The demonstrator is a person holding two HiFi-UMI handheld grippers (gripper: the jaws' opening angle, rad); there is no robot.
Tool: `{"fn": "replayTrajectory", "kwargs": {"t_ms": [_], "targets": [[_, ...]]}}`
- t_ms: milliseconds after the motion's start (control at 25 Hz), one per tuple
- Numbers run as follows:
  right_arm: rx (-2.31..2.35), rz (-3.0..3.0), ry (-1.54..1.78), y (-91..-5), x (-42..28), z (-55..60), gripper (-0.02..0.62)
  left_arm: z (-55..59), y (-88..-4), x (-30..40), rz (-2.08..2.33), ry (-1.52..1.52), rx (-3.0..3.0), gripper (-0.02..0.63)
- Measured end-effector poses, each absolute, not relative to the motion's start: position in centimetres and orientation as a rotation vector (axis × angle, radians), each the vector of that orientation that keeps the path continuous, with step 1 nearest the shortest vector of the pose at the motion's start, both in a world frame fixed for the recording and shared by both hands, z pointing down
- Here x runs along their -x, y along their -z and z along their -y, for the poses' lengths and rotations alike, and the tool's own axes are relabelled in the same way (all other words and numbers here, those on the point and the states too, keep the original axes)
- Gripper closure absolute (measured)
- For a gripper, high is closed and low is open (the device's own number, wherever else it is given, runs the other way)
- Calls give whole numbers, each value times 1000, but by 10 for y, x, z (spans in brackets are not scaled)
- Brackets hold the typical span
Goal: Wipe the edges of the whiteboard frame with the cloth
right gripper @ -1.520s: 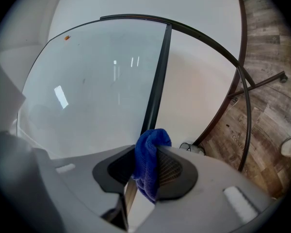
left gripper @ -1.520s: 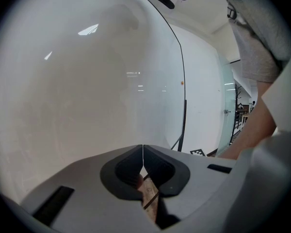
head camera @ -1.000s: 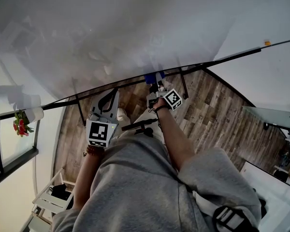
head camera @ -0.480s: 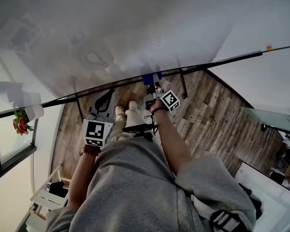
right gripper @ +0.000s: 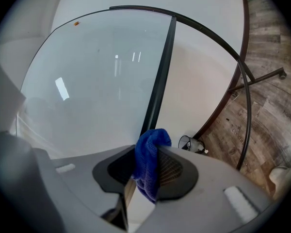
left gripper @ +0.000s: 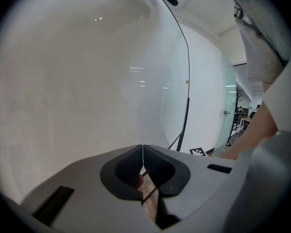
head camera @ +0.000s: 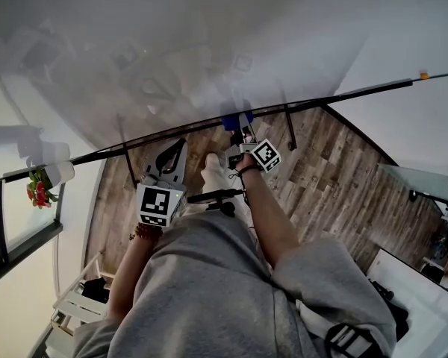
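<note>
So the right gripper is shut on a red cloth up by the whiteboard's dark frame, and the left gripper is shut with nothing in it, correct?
Not quite: the cloth is blue, not red, as the right gripper view shows. The rest stands: the right gripper is shut on it by the whiteboard's dark frame, and the left gripper is shut with nothing in it.

I count two grippers: my left gripper [head camera: 169,155] at nine o'clock of the head view, my right gripper [head camera: 240,125] at twelve. Two marker cubes, one on each. One blue cloth [right gripper: 149,161]. One whiteboard [head camera: 209,43] with one black frame [head camera: 343,94]. One pot of red flowers [head camera: 37,189] at nine o'clock. One small orange dot [head camera: 423,74] at two o'clock.
</note>
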State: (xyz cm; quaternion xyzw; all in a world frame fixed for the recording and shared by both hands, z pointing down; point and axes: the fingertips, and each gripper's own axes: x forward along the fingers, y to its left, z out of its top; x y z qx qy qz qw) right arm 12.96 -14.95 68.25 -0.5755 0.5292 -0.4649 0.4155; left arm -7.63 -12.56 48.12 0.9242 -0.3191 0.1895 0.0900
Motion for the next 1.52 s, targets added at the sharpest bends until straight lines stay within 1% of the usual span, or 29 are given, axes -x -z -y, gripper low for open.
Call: {"fn": "replayTrajectory", "kwargs": {"t_ms": [280,560,1520], "targets": [[1456,-1280,1133,-686,-97,154,479,136,-480,118,922,-567,-2769,594],[1459,-1245,1119,-679,-92,151,479,139,-471,127,904,-574,-2777,594],[1443,-1238,1124,-680,-10,159,479,148,-469,197,921,-538,-2793,594]]}}
